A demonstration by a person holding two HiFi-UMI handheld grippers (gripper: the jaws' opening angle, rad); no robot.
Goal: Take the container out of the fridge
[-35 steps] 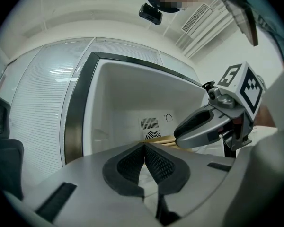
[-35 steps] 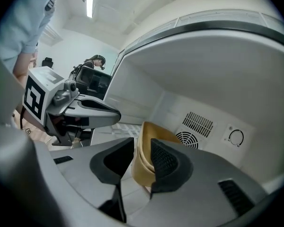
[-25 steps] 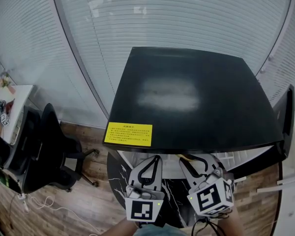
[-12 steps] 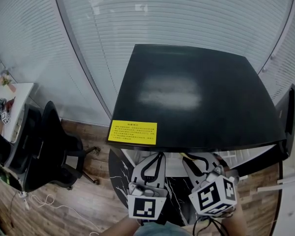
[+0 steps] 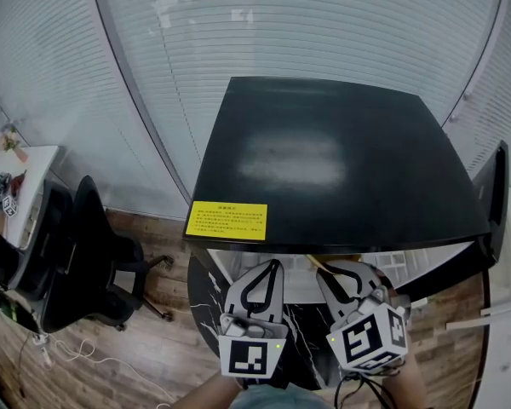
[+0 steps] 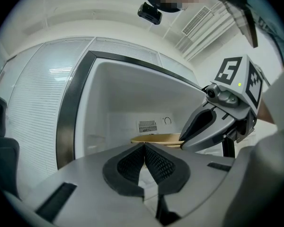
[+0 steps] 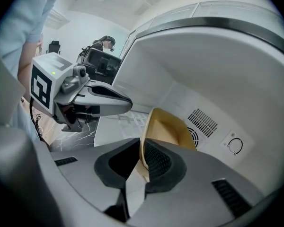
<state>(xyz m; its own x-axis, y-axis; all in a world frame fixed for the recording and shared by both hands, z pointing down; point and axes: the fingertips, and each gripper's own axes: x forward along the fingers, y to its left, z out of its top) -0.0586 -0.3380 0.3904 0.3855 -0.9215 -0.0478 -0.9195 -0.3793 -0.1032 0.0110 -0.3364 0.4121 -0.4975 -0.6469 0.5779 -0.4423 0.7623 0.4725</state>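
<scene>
White fridge point(image 6: 114, 100) interior ahead: at the left, the left gripper point(image 6: 144, 146) hovers at the opening, jaws pressed together on nothing. Over to the right, the right gripper point(image 7: 138, 145) has just been closing and pinches the near rim of the tan container point(image 7: 169, 129) inside.

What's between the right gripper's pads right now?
The tan container's rim, as the right gripper view shows. The right gripper's jaws have just been closing and now pinch it.
</scene>
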